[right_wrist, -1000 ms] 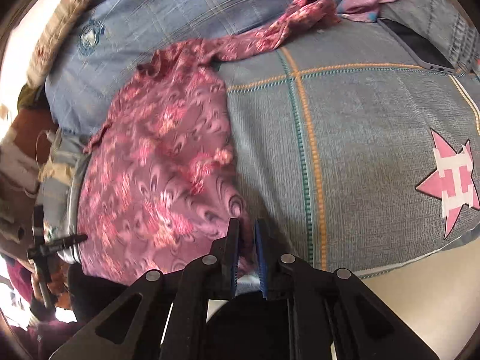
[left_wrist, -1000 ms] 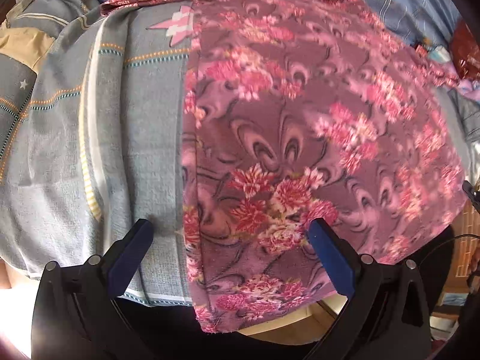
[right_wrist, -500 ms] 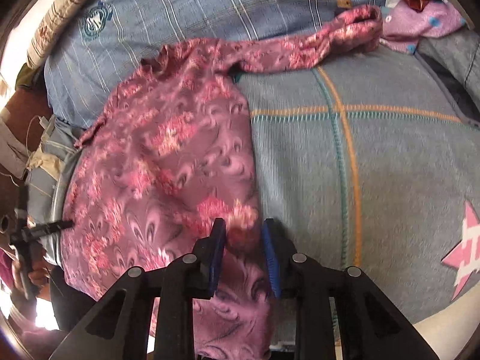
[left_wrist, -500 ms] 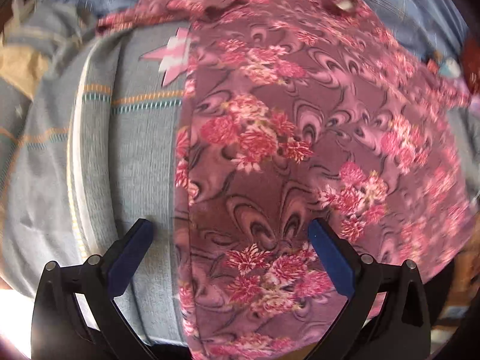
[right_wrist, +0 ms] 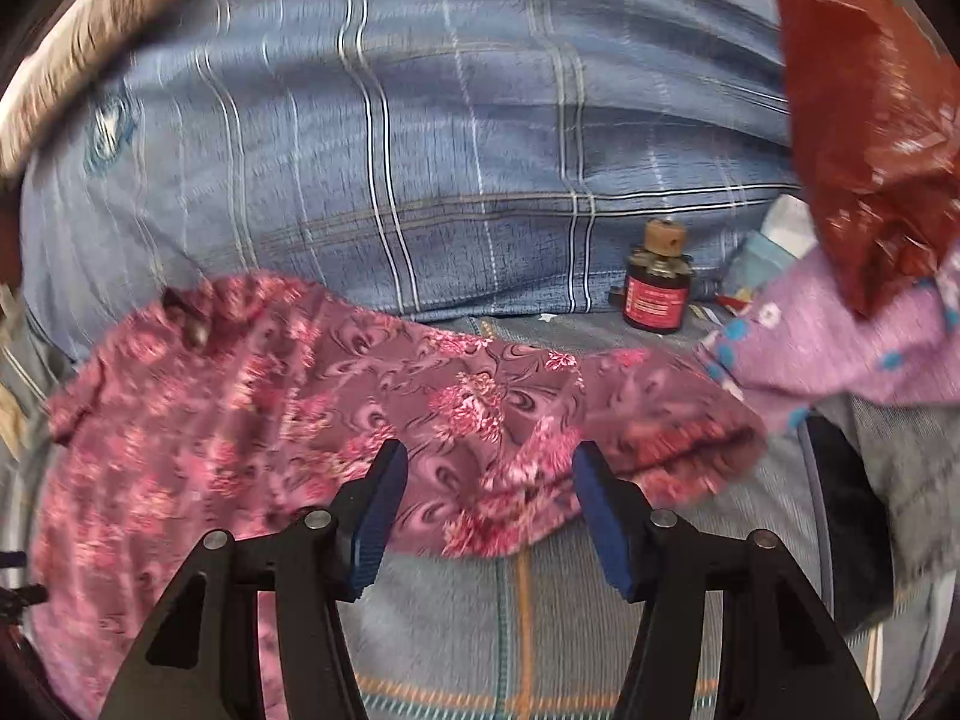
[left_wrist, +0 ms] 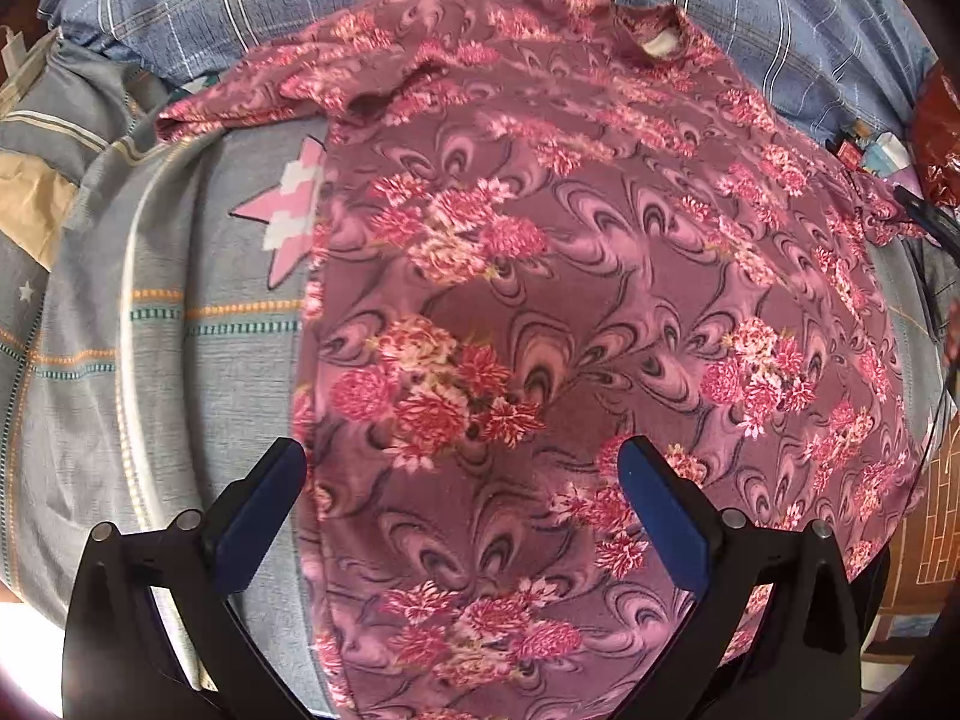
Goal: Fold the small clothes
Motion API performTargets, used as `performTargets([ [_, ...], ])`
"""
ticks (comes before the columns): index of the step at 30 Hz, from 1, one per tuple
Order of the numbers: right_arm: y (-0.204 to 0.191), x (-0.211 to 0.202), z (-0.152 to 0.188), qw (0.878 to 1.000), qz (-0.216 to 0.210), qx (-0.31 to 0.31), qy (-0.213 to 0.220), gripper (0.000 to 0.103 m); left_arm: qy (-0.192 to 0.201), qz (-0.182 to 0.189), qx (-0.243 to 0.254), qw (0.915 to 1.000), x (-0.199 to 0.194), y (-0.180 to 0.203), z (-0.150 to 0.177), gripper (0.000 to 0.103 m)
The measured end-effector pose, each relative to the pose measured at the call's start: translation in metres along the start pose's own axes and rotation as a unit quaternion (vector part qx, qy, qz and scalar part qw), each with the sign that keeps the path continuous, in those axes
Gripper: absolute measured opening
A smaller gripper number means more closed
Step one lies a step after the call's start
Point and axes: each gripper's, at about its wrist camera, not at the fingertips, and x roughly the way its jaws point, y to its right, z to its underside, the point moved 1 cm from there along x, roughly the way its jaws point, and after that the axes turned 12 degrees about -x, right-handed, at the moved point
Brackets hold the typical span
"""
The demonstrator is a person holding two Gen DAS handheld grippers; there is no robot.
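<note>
A maroon floral top (left_wrist: 588,312) lies spread flat on a grey bedspread (left_wrist: 180,360), neck opening at the far end and one sleeve stretched out to the far left. My left gripper (left_wrist: 462,498) is open and empty, low over the top's lower part near its left edge. In the right wrist view the same top (right_wrist: 240,420) lies at left with its sleeve (right_wrist: 600,438) reaching right. My right gripper (right_wrist: 489,504) is open and empty, its fingers either side of the sleeve, just above it.
A blue plaid pillow (right_wrist: 420,150) lies behind the top. A small dark bottle with a red label (right_wrist: 657,282) stands by it. A lilac garment (right_wrist: 840,336) and a red plastic bag (right_wrist: 870,120) lie at right. The bedspread's edge is near me.
My right gripper let go of the top's lower edge, opened wide and moved up to the sleeve. My left gripper stayed open and moved further up over the top.
</note>
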Motion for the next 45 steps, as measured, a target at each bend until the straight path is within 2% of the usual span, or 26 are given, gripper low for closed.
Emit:
performTargets([
  [3, 0.001, 0.04, 0.002, 0.997, 0.04, -0.025, -0.053, 0.06, -0.004, -0.005, 0.004, 1.0, 0.002, 0.0, 0.0, 0.103],
  [7, 0.025, 0.063, 0.017, 0.993, 0.078, -0.002, -0.086, 0.059, -0.007, -0.007, 0.003, 0.9999, 0.005, -0.001, -0.003, 0.103],
  [9, 0.041, 0.06, 0.022, 0.996, 0.06, 0.032, -0.064, 0.052, -0.01, -0.004, 0.0, 0.9999, 0.007, -0.001, -0.005, 0.103],
  [10, 0.048, 0.057, 0.025, 0.996, 0.05, 0.049, -0.056, 0.04, -0.011, -0.003, -0.001, 0.9999, 0.007, -0.001, -0.006, 0.103],
  [12, 0.066, 0.049, 0.028, 0.995, 0.03, 0.085, -0.042, 0.027, -0.012, -0.003, 0.0, 0.9999, 0.007, 0.0, -0.008, 0.103],
  [16, 0.109, 0.012, 0.026, 0.986, 0.015, 0.167, 0.016, 0.024, -0.009, 0.001, 0.002, 1.0, 0.004, 0.002, -0.009, 0.103],
  [18, 0.143, -0.011, 0.025, 0.969, 0.01, 0.238, 0.06, 0.024, -0.007, 0.0, 0.001, 1.0, 0.003, 0.002, -0.009, 0.103],
  [21, 0.195, -0.026, 0.038, 0.94, 0.034, 0.332, 0.071, 0.03, -0.005, -0.004, -0.003, 1.0, 0.002, 0.003, -0.01, 0.103],
  [24, 0.221, -0.038, 0.054, 0.922, 0.028, 0.378, 0.082, 0.035, -0.005, -0.003, -0.004, 1.0, 0.001, 0.002, -0.011, 0.103],
  [26, 0.225, -0.051, 0.067, 0.912, 0.01, 0.392, 0.117, 0.05, -0.003, -0.008, -0.003, 1.0, 0.001, 0.002, -0.014, 0.103],
  [27, 0.225, -0.056, 0.071, 0.91, 0.006, 0.395, 0.126, 0.064, -0.004, -0.01, -0.005, 0.9999, 0.001, 0.002, -0.016, 0.103],
  [28, 0.222, -0.06, 0.077, 0.91, 0.007, 0.394, 0.132, 0.071, -0.005, -0.009, -0.008, 0.9999, 0.002, 0.002, -0.017, 0.103],
  [30, 0.217, -0.057, 0.08, 0.916, 0.008, 0.379, 0.131, 0.071, -0.01, -0.001, -0.017, 0.9998, 0.003, 0.003, -0.02, 0.103],
  [35, 0.202, -0.027, 0.067, 0.936, 0.022, 0.337, 0.095, 0.071, -0.012, 0.015, -0.022, 0.9996, 0.004, 0.011, -0.02, 0.103],
  [38, 0.2, -0.006, 0.049, 0.949, 0.08, 0.298, 0.061, 0.069, -0.01, 0.008, -0.016, 0.9998, 0.006, 0.015, -0.019, 0.103],
  [39, 0.2, 0.0, 0.045, 0.951, 0.084, 0.294, 0.051, 0.054, -0.012, 0.005, -0.014, 0.9998, 0.008, 0.015, -0.019, 0.103],
  [40, 0.198, 0.005, 0.041, 0.954, 0.069, 0.288, 0.051, 0.013, -0.013, 0.004, -0.013, 0.9998, 0.01, 0.015, -0.018, 0.103],
  [42, 0.188, 0.008, 0.025, 0.962, 0.063, 0.262, 0.051, 0.008, -0.016, 0.008, -0.012, 0.9998, 0.012, 0.013, -0.017, 0.103],
  [45, 0.151, -0.005, -0.002, 0.973, 0.037, 0.211, 0.089, 0.008, -0.011, 0.016, -0.008, 0.9998, 0.01, 0.013, -0.02, 0.103],
])
